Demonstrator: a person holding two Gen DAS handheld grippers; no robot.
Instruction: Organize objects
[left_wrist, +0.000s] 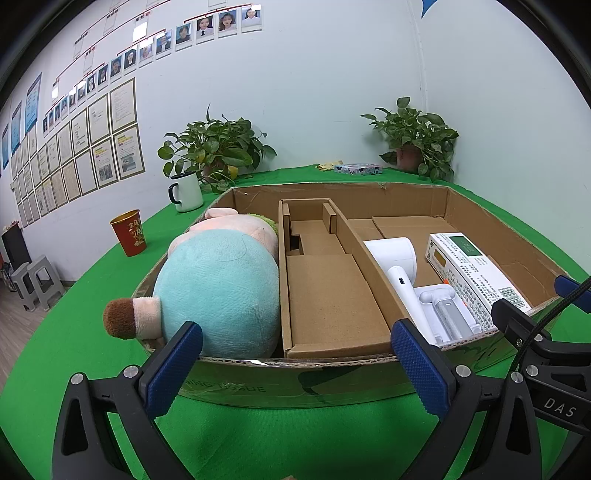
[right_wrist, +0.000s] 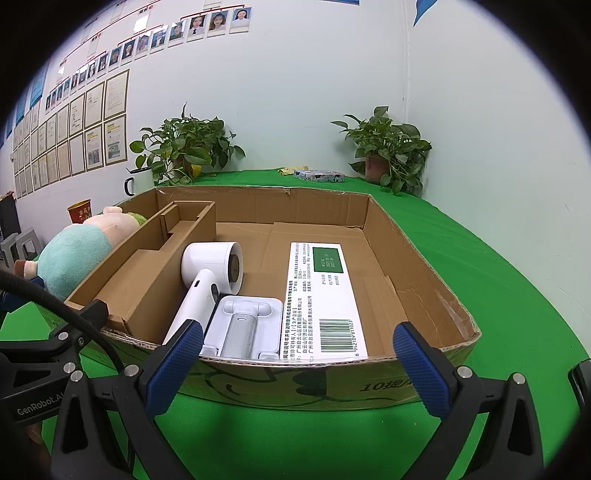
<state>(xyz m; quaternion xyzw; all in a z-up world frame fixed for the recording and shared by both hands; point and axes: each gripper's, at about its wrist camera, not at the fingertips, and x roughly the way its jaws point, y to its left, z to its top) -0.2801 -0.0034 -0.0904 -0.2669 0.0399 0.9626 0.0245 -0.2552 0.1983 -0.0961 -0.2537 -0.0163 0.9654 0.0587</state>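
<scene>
Now both grippers, left gripper (left_wrist: 295, 365) and right gripper (right_wrist: 299, 363), hover spread apart, empty, near the cardboard box (right_wrist: 424, 266); approach remaining objects squarely

A green-covered table (left_wrist: 92, 295) carries a cardboard box (left_wrist: 295, 384), white mug (left_wrist: 188, 192), red cup (left_wrist: 129, 232) and two potted plants (left_wrist: 218, 147).

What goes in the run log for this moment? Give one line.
left gripper: open, empty | right gripper: open, empty | cardboard box: plush toy left; white handheld device, white stand, medicine box right
</scene>
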